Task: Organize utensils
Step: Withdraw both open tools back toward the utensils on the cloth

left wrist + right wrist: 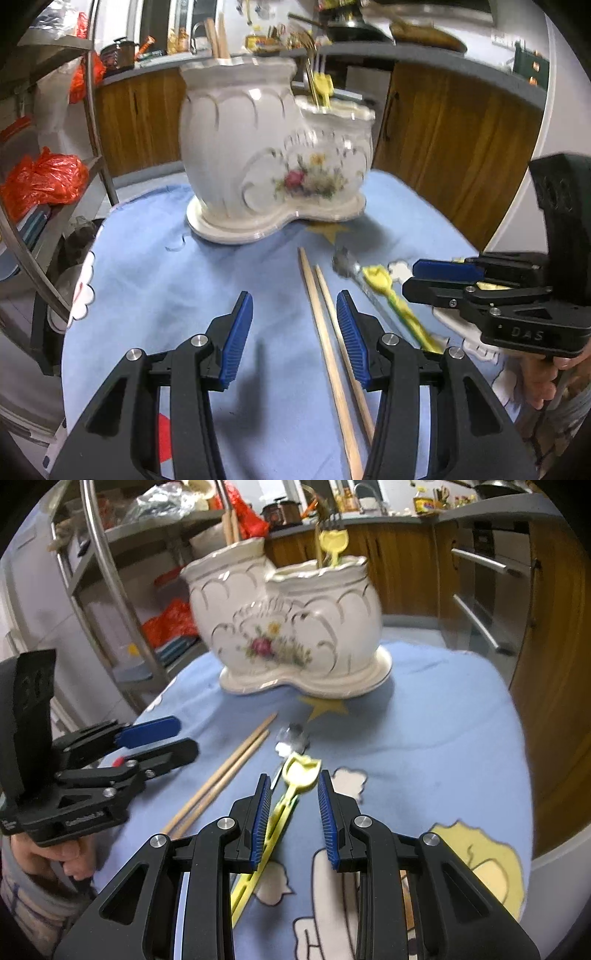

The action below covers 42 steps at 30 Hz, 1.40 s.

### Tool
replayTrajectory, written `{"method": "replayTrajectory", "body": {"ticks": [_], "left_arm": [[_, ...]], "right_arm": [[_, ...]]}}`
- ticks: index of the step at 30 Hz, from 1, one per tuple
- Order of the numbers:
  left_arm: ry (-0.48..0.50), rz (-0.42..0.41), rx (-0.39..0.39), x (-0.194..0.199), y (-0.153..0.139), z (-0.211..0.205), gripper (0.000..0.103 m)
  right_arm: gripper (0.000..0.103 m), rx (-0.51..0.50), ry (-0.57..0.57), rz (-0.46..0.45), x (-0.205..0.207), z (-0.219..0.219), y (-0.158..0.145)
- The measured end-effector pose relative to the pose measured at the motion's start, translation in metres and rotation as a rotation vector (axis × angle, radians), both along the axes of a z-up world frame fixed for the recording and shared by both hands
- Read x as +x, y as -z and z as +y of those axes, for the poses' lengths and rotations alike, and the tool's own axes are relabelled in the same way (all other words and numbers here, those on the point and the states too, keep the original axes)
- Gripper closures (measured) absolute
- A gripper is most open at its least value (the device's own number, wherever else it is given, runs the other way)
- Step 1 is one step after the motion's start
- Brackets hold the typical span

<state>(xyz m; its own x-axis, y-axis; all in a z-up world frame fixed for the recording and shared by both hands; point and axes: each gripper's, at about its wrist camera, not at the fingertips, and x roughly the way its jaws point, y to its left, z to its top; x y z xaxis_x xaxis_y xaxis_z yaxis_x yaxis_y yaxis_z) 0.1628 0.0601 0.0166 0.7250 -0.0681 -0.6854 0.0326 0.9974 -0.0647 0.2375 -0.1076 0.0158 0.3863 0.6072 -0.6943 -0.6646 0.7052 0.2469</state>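
Two tools were held released: the right tool [290,812] was poised over the yellow fork [291,786], to be clenched next; the left tool [294,339] by the chopsticks [328,332].

raised letters "das" on the right gripper [443,280] body

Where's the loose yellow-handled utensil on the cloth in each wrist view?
Left wrist: yellow-handled utensil lies right of centre, right of the chopsticks, near the right tongs.
Right wrist: it lies lower centre, running under the left finger of the right tongs.
Shared landmark: the floral ceramic holder.
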Motion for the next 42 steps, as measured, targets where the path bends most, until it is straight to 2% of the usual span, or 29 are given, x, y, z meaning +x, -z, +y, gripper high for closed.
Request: {"method": "replayTrajectory", "body": {"ticks": [9, 11, 15, 17, 33, 39, 42], "left_arm": [[0.029, 0.071, 0.035, 0.005, 0.012, -0.011, 0.058], [0.028, 0.082, 0.042, 0.007, 0.014, -0.012, 0.061], [0.019, 0.091, 0.049, 0.008, 0.015, -0.014, 0.062], [0.016, 0.11, 0.048, 0.01, 0.018, -0.013, 0.067], [0.028, 0.122, 0.092, 0.015, 0.021, -0.019, 0.071], [0.043, 0.181, 0.106, 0.024, 0.018, -0.018, 0.077], [0.06, 0.243, 0.118, 0.03, 0.015, -0.018, 0.078]], "right_arm": [[0.075, -0.072, -0.055, 0.023, -0.008, 0.013, 0.009], [0.076, -0.076, -0.057, 0.019, -0.007, 0.013, 0.008], [0.083, -0.091, -0.066, 0.006, -0.009, 0.015, 0.009], [0.084, -0.101, -0.074, -0.001, -0.009, 0.014, 0.009], [0.086, -0.165, -0.095, -0.046, -0.005, 0.006, 0.009], [0.086, -0.164, -0.106, -0.026, -0.002, 0.005, 0.009], [0.086, -0.163, -0.105, 0.003, 0.001, 0.006, 0.009]]}}
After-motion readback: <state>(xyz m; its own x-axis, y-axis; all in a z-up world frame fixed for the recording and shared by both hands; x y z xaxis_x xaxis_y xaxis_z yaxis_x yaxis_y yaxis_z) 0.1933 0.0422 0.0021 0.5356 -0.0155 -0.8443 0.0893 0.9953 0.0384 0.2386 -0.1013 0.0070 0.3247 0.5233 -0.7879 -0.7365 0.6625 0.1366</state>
